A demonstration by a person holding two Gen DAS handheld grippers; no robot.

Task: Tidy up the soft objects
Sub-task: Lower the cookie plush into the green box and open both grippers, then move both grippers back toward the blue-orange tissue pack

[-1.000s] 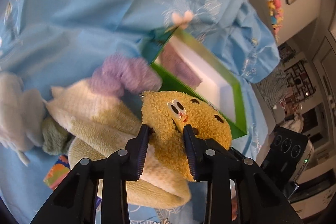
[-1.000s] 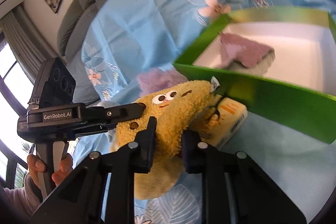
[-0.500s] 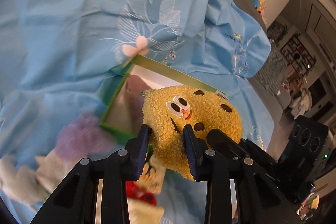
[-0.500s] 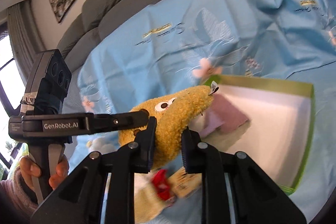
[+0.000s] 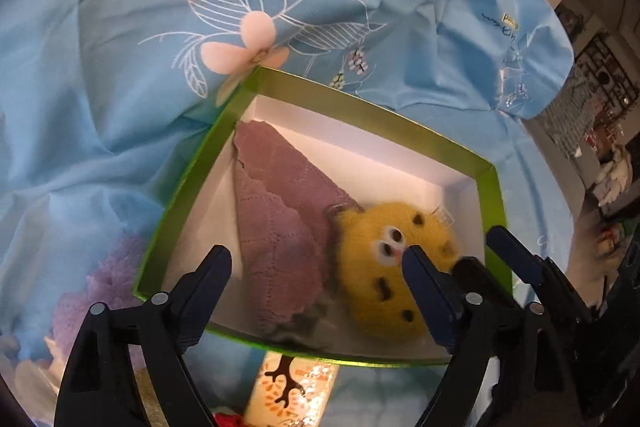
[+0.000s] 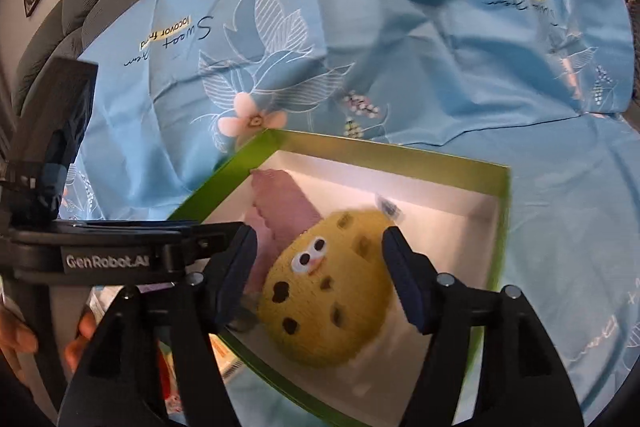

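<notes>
Yellow plush toy (image 6: 328, 291) lies in the green box (image 6: 224, 183), long axis running near to far, between the opening pads of the right claw (image 6: 320, 279), which touch nothing, while the opening left claw (image 5: 316, 291) hangs empty just left, over the purple cloth (image 5: 280, 219) beyond

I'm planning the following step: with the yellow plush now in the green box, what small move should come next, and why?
Probably lift both tools clear of the green box. The yellow plush lies inside beside the purple cloth, and both the left tool and the right tool are opening, pads off it.
</notes>
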